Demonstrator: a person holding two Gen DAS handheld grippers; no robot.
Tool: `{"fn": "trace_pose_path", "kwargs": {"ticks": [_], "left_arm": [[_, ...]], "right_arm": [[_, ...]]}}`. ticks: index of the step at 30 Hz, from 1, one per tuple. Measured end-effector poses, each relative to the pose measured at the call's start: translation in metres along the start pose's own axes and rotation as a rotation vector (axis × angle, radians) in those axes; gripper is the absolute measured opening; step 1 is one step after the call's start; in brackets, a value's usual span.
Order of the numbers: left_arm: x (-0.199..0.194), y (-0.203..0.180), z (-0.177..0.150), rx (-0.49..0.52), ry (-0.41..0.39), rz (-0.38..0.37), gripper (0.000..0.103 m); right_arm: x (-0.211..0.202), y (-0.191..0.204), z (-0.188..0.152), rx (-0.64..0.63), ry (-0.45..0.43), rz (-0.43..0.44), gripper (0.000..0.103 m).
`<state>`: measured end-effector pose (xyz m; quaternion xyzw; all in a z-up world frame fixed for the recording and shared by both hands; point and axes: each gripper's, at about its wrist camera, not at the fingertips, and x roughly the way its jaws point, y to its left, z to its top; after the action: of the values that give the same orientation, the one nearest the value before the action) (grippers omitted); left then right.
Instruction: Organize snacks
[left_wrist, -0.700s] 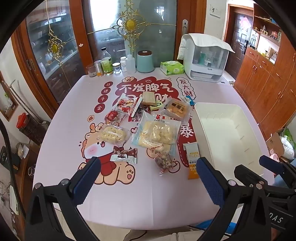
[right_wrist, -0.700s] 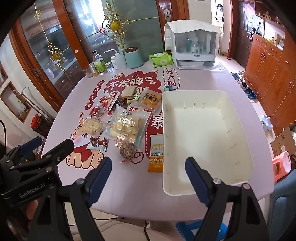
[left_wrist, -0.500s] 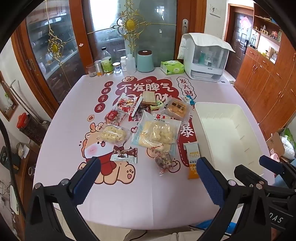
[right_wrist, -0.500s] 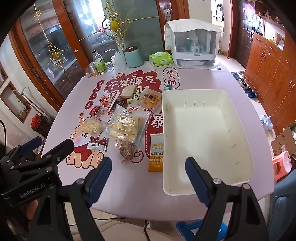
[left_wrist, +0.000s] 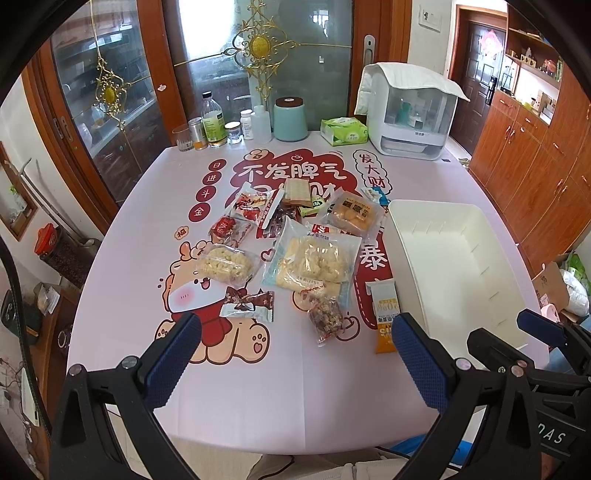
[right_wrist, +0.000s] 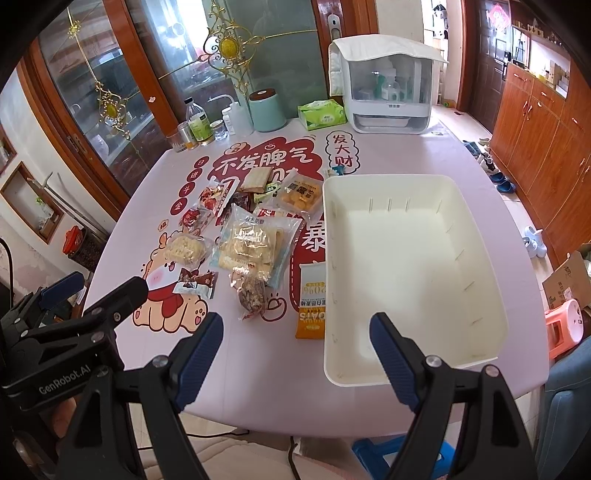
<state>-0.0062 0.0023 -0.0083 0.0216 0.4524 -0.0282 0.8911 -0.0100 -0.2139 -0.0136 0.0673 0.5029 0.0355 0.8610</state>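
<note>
From the left wrist view we see our left hand-held gripper (left_wrist: 295, 354) hanging over the near edge of the pink worktop (left_wrist: 258, 398), its two blue-padded fingers (left_wrist: 170, 358) spread wide apart with nothing between them. Ahead of it the snacks lie in a loose cluster: just beyond the left finger a small dark chocolate packet (left_wrist: 249, 302), beyond that a clear bag of puffed rice cakes (left_wrist: 225, 264), and straight ahead a large clear bag of pale biscuits (left_wrist: 314, 262) with a small nut bar in clear wrap (left_wrist: 327, 317) at its near end. An orange and white oat bar (left_wrist: 386, 317) lies just beyond the right finger, touching the side of the empty white bin (left_wrist: 406, 258), which sits ahead and to the right. Our right hand-held gripper (left_wrist: 517, 343) shows at the far right, near the bin's near corner. From the right wrist view we see that right hand-held gripper (right_wrist: 295, 354) also with its fingers (right_wrist: 395, 354) well apart and empty, hovering at the worktop's near edge (right_wrist: 258, 387). The white bin (right_wrist: 328, 295) lies ahead and to the right of it, the right finger showing in front of its near wall. The oat bar (right_wrist: 312, 302) lies straight ahead beside the bin, and the remaining snacks spread ahead to the left, the biscuit bag (right_wrist: 255, 240) largest among them. The left hand-held gripper (right_wrist: 88, 291) appears at the far left.
</note>
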Motion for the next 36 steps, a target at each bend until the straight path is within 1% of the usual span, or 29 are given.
{"fn": "trace_pose_path", "kwargs": {"ticks": [8,10,11,12,13,16,17,19,20,22,23,25,31,36], "left_arm": [[0.0,0.0,0.0,0.001,-0.003,0.002,0.102],[0.0,-0.001,-0.001,0.003,-0.006,0.004,0.102],[0.0,-0.001,-0.007,0.004,-0.01,0.006,0.102],[-0.001,-0.002,-0.009,0.006,-0.012,0.007,0.102],[-0.002,-0.002,-0.01,0.007,-0.013,0.009,0.102],[-0.004,-0.001,-0.014,0.007,-0.016,0.014,0.102],[-0.005,-0.002,-0.013,0.007,-0.016,0.016,0.102],[-0.007,-0.003,-0.01,0.008,-0.015,0.018,0.102],[-0.007,-0.003,-0.011,0.007,-0.016,0.02,0.102],[-0.009,-0.002,-0.011,0.006,-0.015,0.022,0.102],[-0.009,-0.003,-0.008,0.006,-0.014,0.025,0.102],[-0.009,-0.003,-0.007,0.006,-0.014,0.027,0.102],[-0.009,-0.003,-0.005,0.008,-0.014,0.028,0.102],[-0.012,0.002,0.001,0.01,-0.02,0.03,0.102]], "right_arm": [[0.0,-0.003,-0.001,0.002,-0.006,0.006,0.082],[-0.001,0.001,0.007,0.001,-0.008,0.005,0.082],[-0.001,0.0,-0.01,0.001,-0.01,0.005,0.082],[-0.003,0.0,-0.013,0.002,-0.011,0.006,0.082],[-0.002,0.001,-0.007,0.003,-0.013,0.008,0.082],[-0.005,0.0,-0.005,0.006,-0.02,0.014,0.082],[-0.003,-0.003,-0.004,0.028,-0.061,0.06,0.082],[-0.005,-0.005,-0.001,0.033,-0.074,0.077,0.082],[-0.005,-0.005,0.0,0.024,-0.053,0.057,0.082],[-0.005,-0.003,-0.001,0.023,-0.054,0.06,0.082],[-0.004,-0.004,0.0,0.012,-0.037,0.04,0.082],[-0.004,-0.003,-0.001,0.004,-0.028,0.03,0.082],[-0.002,-0.001,0.001,-0.002,-0.02,0.022,0.082],[-0.003,0.001,0.003,0.008,-0.014,0.034,0.082]]}}
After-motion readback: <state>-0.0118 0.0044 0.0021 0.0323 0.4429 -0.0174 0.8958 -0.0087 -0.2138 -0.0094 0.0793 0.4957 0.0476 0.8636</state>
